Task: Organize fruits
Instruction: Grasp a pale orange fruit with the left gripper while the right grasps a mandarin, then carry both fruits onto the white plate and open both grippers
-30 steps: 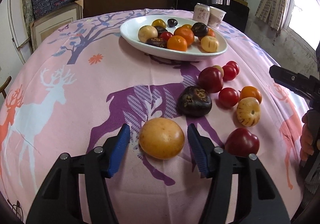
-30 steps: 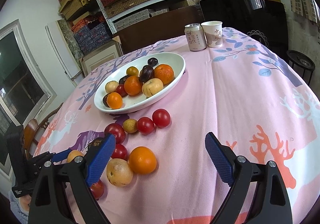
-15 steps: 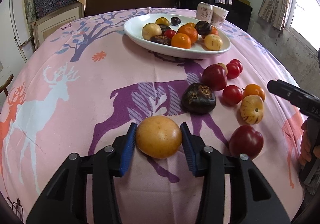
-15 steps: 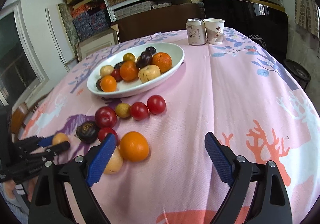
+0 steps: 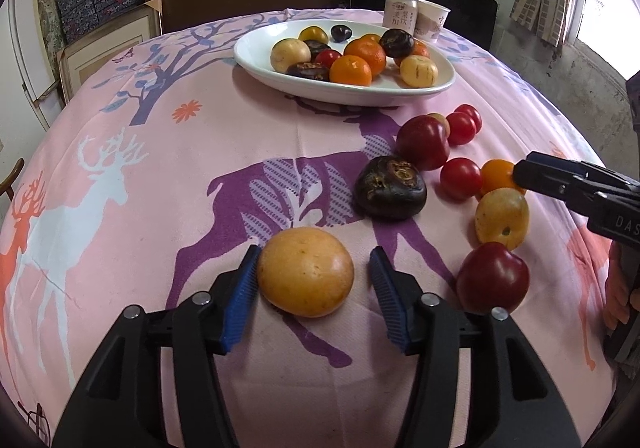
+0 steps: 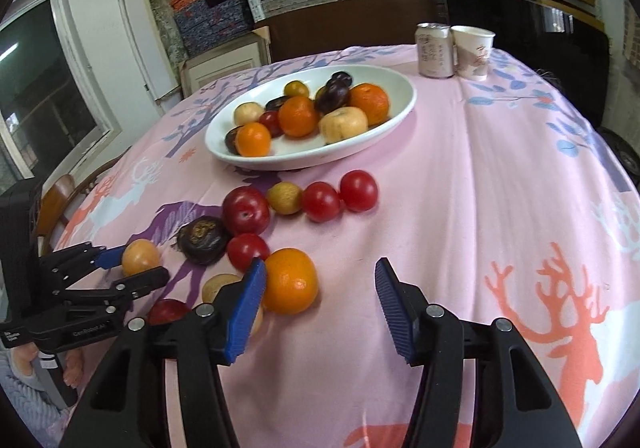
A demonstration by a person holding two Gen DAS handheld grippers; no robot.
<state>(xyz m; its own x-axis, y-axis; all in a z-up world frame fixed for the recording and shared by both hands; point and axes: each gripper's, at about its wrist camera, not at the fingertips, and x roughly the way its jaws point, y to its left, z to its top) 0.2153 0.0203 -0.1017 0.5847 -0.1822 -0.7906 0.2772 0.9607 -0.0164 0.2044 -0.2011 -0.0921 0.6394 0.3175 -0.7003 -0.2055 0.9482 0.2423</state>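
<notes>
From the left wrist, the left tool [image 5: 312,280] brackets a round yellow fruit [image 5: 305,271] on the pink tabletop [image 5: 168,152]; its jaws have just been opening, one pad touching, the other clear, so nothing is gripped. The fruit is near-spherical, no long axis to tell. From the right wrist, the right tool [image 6: 320,294], jaws just closing, stands released beside an orange [image 6: 291,280]; this view alone shows the left tool side-on and the white plate [image 6: 384,136] of fruit from its other side.

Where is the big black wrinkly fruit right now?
In the left wrist view the black wrinkly fruit lies on the pink tablecloth right of centre, between the yellow-orange fruit and a dark red plum.
</notes>
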